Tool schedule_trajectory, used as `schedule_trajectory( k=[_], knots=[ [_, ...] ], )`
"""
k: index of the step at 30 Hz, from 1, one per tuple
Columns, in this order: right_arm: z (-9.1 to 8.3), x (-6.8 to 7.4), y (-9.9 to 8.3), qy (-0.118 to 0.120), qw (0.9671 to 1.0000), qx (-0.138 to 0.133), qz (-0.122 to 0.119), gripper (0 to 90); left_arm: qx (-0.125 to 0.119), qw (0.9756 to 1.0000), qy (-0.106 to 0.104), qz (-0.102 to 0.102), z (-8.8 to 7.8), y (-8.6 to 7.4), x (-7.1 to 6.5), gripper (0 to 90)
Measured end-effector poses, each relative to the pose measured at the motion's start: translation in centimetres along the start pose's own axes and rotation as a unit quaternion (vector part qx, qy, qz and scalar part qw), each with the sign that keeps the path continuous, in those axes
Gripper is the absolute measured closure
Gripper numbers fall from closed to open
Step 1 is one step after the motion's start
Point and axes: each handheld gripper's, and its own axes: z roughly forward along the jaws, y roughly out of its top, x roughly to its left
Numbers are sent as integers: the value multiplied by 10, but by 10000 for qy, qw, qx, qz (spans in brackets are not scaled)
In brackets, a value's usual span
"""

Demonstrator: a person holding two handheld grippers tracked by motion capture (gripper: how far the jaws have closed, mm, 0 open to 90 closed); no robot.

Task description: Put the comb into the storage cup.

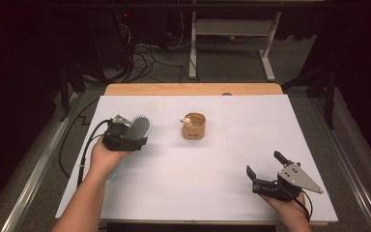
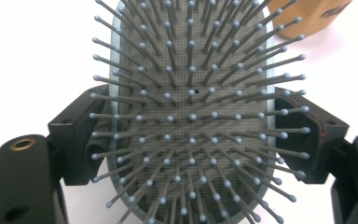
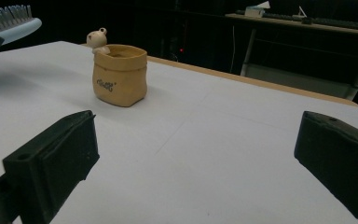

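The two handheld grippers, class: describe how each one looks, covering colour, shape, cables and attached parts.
The left gripper is black and blocky, with a black cable trailing from it. The right gripper is also black, has two chunky squared jaws, carries a grey three-cornered plate dotted with small holes, and trails a black cable. No sleeves show on the forearms.

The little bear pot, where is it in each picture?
High view: the bear pot stands mid-table, right of the hairbrush.
Left gripper view: just a tan corner at the top right, behind the hairbrush bristles.
Right gripper view: upper left, on the white table.
Shared landmark: the hairbrush.
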Motion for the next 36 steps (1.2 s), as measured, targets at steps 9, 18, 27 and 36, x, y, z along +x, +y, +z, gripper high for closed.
schedule_trajectory(
  k=[9,18,27,36],
  knots=[
    [0,0,0,-2,10000,2,5,2,-420,9988,-249,-53,-15,1,-4,207],
    [-1,0,0,-4,10000,-11,8,2,-630,9972,-371,-141,-22,-6,-5,207],
    [-1,1,0,-1,10000,-22,5,2,-946,9936,-588,-194,-31,-12,-9,207],
    [-1,1,0,7,10000,-34,-1,2,-1146,9908,-700,-174,-35,-17,-10,206]
  ],
)
